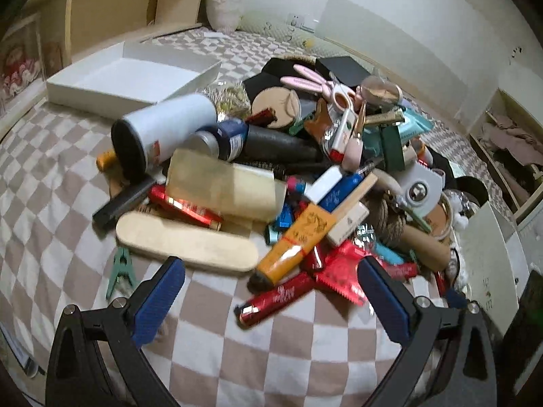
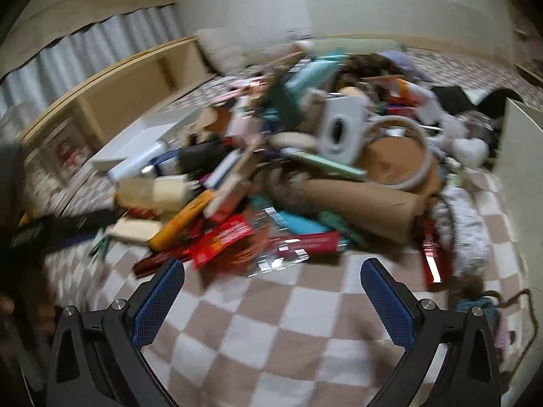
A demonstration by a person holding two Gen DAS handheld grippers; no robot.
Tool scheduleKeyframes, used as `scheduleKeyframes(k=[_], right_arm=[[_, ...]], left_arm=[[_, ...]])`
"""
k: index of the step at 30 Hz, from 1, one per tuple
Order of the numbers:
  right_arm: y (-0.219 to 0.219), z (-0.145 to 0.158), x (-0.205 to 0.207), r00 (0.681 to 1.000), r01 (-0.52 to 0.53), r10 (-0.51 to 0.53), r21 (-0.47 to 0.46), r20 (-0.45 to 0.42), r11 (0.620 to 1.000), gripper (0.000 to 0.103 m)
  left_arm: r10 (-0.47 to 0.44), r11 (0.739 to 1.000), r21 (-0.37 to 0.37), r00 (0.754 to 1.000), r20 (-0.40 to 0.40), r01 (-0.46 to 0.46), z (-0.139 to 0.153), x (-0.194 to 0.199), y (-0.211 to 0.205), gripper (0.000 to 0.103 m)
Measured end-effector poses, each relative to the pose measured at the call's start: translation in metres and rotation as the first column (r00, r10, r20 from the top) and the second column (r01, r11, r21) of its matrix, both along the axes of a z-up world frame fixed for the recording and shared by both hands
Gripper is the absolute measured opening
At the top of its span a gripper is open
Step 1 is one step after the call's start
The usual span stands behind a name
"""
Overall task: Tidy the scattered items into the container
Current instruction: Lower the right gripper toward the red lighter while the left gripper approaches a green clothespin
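A big checked blanket [image 1: 271,346], brown and white squares, covers the bed. On it sits a big messy pile of things [image 1: 305,176], all mixed up and lying on top of each other. Behind the pile on the left is the white box [image 1: 112,84], low and flat, open on top, with nothing showing inside it. It sits apart from most of the pile, but the white can [image 1: 163,132] lies on its side just in front of it, its black end facing out. Near the can is a flat tan case [image 1: 186,247] with round ends. Beside that lies an orange tube [image 1: 298,240], and in front of it a shiny red tube [image 1: 275,300]. A small green peg [image 1: 120,273] lies alone on the blanket at the left edge.

The left gripper [image 1: 271,281] has its blue pads spread wide, holding nothing, low over the blanket just before the pile. The right gripper [image 2: 273,283] is spread wide too and is empty. Its picture is blurry.
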State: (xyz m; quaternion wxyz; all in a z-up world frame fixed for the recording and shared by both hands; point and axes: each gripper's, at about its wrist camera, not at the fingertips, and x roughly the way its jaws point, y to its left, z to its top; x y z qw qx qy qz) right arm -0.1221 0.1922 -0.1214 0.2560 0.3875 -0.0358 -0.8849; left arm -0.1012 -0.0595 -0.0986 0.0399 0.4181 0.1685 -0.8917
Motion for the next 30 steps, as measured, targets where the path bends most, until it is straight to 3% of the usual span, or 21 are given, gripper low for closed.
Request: scheduleKeyframes(k=[9, 12, 18, 22, 30], right_arm=[[-0.053, -0.01, 0.017, 0.978, -0.209, 0.209, -0.032, 0.005, 0.977, 0.103], [-0.069, -0.014, 0.014, 0.969, -0.246, 0.247, -0.038, 0.017, 0.969, 0.093], [-0.1, -0.023, 0.009, 0.946, -0.32, 0.322, -0.05, 0.04, 0.946, 0.093], [-0.114, -0.028, 0.001, 0.936, -0.343, 0.346, -0.061, 0.058, 0.937, 0.093], [-0.128, -0.037, -0.014, 0.913, -0.393, 0.399, -0.075, 0.088, 0.916, 0.093]], left_arm=[[0.014, 0.999, 0.048, 0.999, -0.043, -0.012, 0.003, -0.014, -0.039, 0.102], [0.058, 0.996, 0.076, 0.997, -0.044, -0.055, -0.006, -0.012, -0.057, 0.102], [0.204, 0.955, 0.215, 0.979, 0.025, -0.205, -0.029, -0.005, -0.095, 0.102], [0.248, 0.932, 0.265, 0.968, 0.036, -0.249, -0.034, 0.002, -0.105, 0.102], [0.209, 0.89, 0.421, 0.977, -0.043, -0.172, -0.028, 0.011, -0.113, 0.102]])
